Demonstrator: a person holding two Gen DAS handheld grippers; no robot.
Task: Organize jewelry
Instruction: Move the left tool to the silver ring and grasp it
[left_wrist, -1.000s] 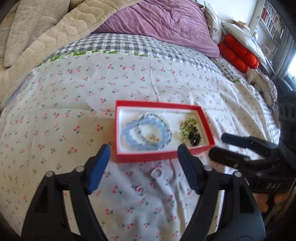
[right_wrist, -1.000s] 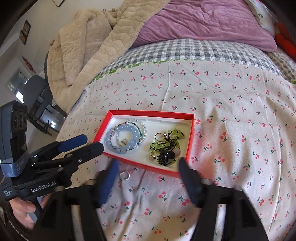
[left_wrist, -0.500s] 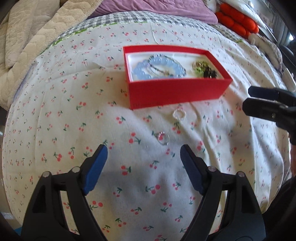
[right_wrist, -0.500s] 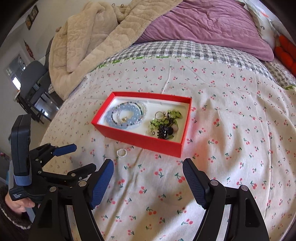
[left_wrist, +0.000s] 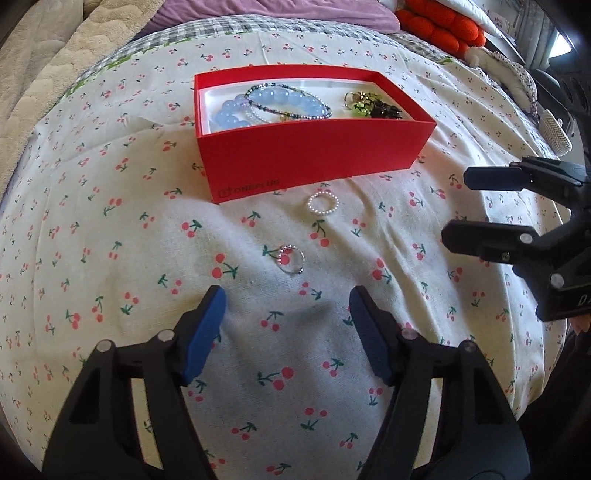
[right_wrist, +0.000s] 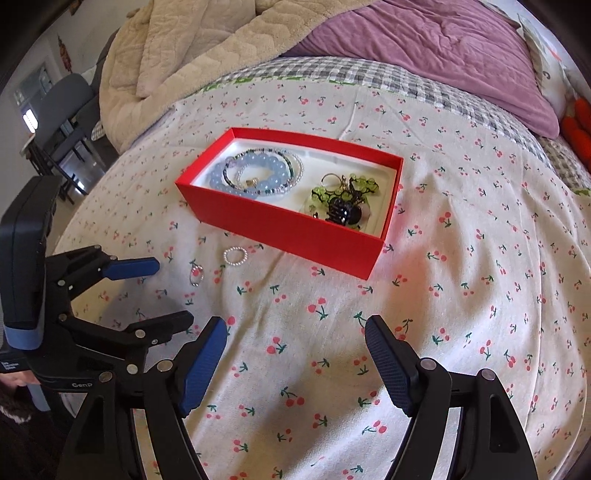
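— Jewelry first: where does it lie?

— Most sits in the red box (left_wrist: 314, 155) on the cherry-print sheet (left_wrist: 110, 258). At the box's 9 o'clock end lie the blue bead bracelet (left_wrist: 236, 110) and thinner beaded strands (left_wrist: 295, 107); at its 3 o'clock end, a green and black cluster (left_wrist: 373, 107).

— Anything outside the box?

— Two rings on the sheet, at the box's 6 o'clock in the left wrist view. The pearl ring (left_wrist: 323, 203) is just beside the box wall; the silver ring (left_wrist: 291, 259) with a red stone lies nearer the camera, apart from the pearl one.

— And the left gripper (left_wrist: 288, 306)?

— Its jaws stand apart and have just been closing somewhat, with nothing between them. The silver ring lies at its 12 o'clock, just beyond the fingertips, untouched.

— How does the right view show that?

— The left gripper (right_wrist: 170, 291) comes in from 9 o'clock, its blue pads either side of bare sheet, the silver ring (right_wrist: 195, 277) just past them, the pearl ring (right_wrist: 235, 256) beyond.

— The right gripper (right_wrist: 295, 339)?

— Jaws wide apart, empty, over bare sheet. The box (right_wrist: 288, 221) stands at its 12 o'clock, well clear of the fingertips.

— Behind the box?

— A beige blanket (right_wrist: 184, 55) at 11 o'clock, a purple quilt (right_wrist: 424, 48) at 1 o'clock.
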